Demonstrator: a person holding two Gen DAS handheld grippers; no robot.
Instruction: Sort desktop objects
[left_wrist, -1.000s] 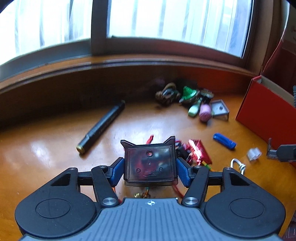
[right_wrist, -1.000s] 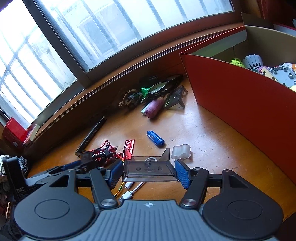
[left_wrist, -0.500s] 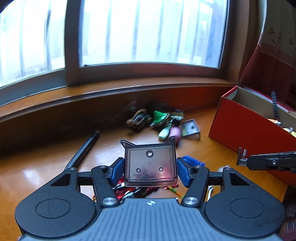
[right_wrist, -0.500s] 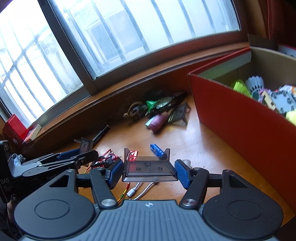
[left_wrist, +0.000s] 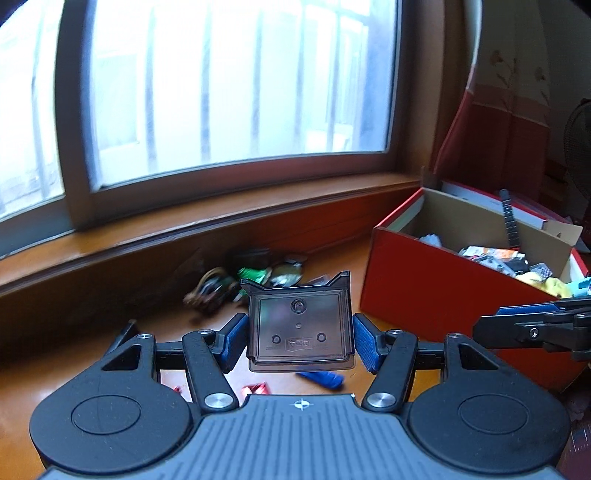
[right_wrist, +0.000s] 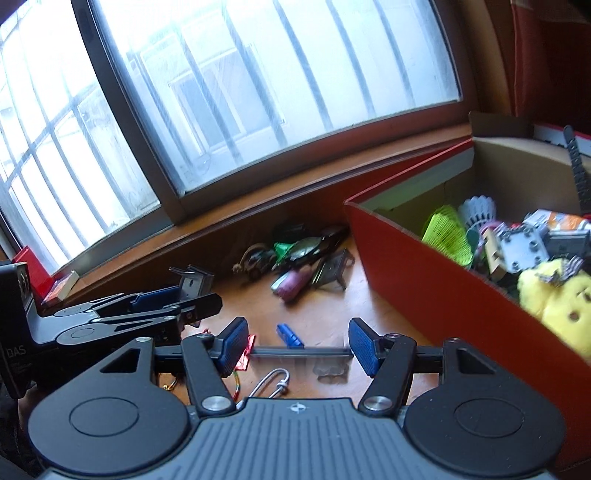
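**Both claws holding smoky plastic trays above the bench**

Left claw (left_wrist: 298, 339) is clenched on a smoky plastic tray (left_wrist: 298, 328), blue pads (left_wrist: 233, 341) pressing its two side edges. The tray's flat face is turned toward the camera, its two corner tabs pointing up and away; its long axis cannot be told.

Right claw (right_wrist: 294, 346) grips a second tray (right_wrist: 301, 350), seen edge-on as a thin dark bar. Its visible length runs left to right between the pads, face level with the bench (right_wrist: 321, 314).

On the bench just beyond: white cord loop (right_wrist: 271, 382), blue clip (right_wrist: 290, 335), clear plastic piece (right_wrist: 330, 371).

Further off, a blurred pile of small items (right_wrist: 295, 258) lies against the window ledge.

To the right, the red box (right_wrist: 436, 295) stands open, filled with assorted objects including a yellow plush (right_wrist: 554, 295) and shuttlecocks (right_wrist: 478, 210).
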